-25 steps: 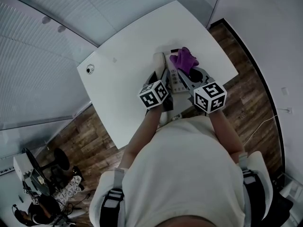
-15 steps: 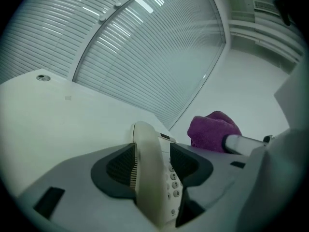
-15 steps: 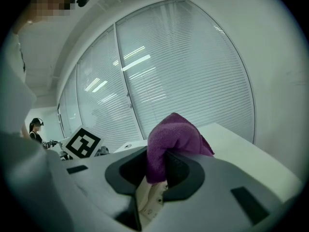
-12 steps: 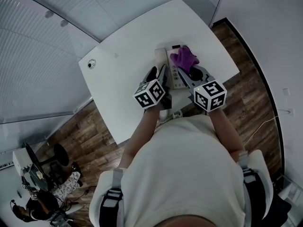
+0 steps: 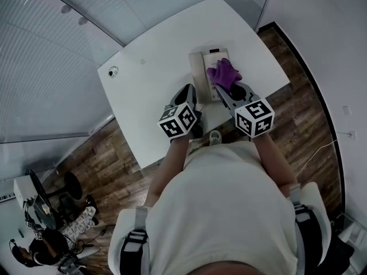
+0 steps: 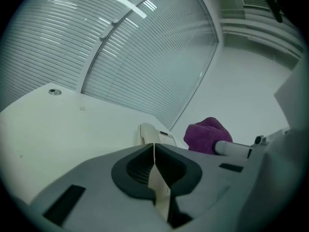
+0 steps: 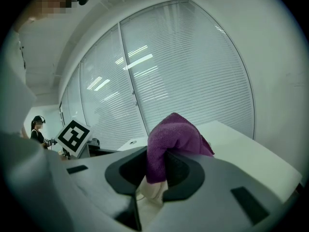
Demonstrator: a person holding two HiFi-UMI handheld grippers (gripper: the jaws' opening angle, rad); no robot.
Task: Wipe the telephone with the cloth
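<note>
A cream telephone (image 5: 202,67) lies on the white table (image 5: 155,90), and in the left gripper view its handset end (image 6: 150,133) shows just past the jaws. My right gripper (image 5: 225,89) is shut on a purple cloth (image 5: 222,73), which rests on the phone's right side. In the right gripper view the cloth (image 7: 171,134) bulges up out of that gripper (image 7: 159,164). My left gripper (image 5: 189,90) hangs short of the phone's near left corner, apart from it. Its jaws have just been closing and now meet with nothing between them (image 6: 153,150). The cloth (image 6: 207,134) shows at the right there.
A small round grommet (image 5: 113,71) sits in the table's far left part (image 6: 54,92). Slatted window blinds (image 6: 145,57) run behind the table. Wooden floor (image 5: 309,125) lies to the right, and the table's near edge is close under both grippers. A seated person (image 5: 34,251) is far left.
My left gripper has pulled back from the phone's left side toward the near edge and its jaws have closed empty. The cloth in my right gripper has slid nearer along the phone.
</note>
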